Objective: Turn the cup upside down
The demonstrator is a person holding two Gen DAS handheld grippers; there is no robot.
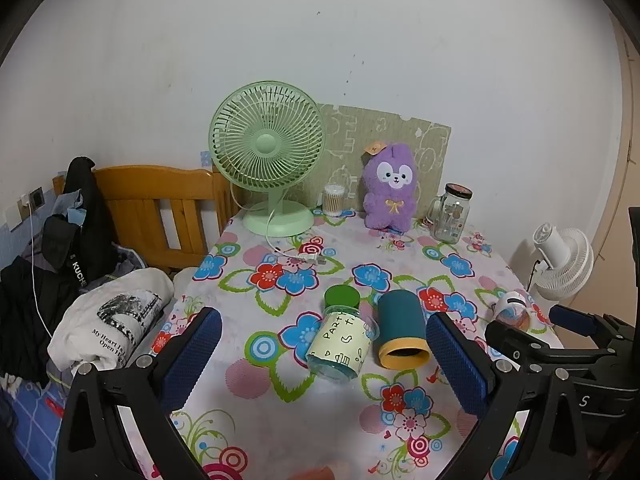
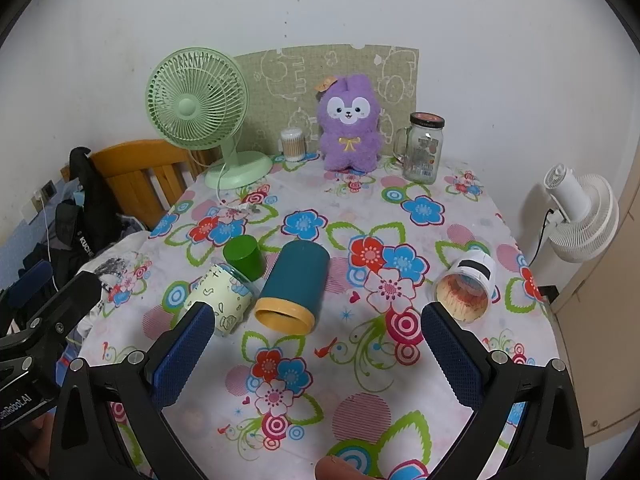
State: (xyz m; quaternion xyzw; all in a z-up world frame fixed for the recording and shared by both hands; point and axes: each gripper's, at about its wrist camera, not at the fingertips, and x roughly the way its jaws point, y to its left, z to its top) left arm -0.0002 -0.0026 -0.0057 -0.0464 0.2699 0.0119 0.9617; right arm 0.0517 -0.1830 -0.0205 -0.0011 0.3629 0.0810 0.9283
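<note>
A teal cup with a yellow rim [image 1: 401, 330] [image 2: 295, 286] lies on its side on the flowered tablecloth, mouth toward me. A clear cup with a pale "Party" sleeve [image 1: 341, 344] [image 2: 221, 298] lies on its side to its left. A small green cup [image 1: 341, 297] [image 2: 243, 258] stands mouth down behind them. A white and clear cup [image 2: 467, 287] [image 1: 509, 307] lies on its side at the right. My left gripper [image 1: 324, 354] is open and empty, with the Party cup and teal cup between its fingers. My right gripper [image 2: 318, 344] is open and empty, just in front of the teal cup.
A green desk fan [image 1: 267, 160], a cotton swab jar [image 1: 333, 199], a purple plush toy [image 1: 390, 187] and a glass mug jar [image 1: 451, 214] stand along the table's back edge. A fan plug [image 1: 310, 258] lies mid-table. Clothes and a wooden bedframe [image 1: 160, 208] sit left; a white fan [image 2: 580, 216] right.
</note>
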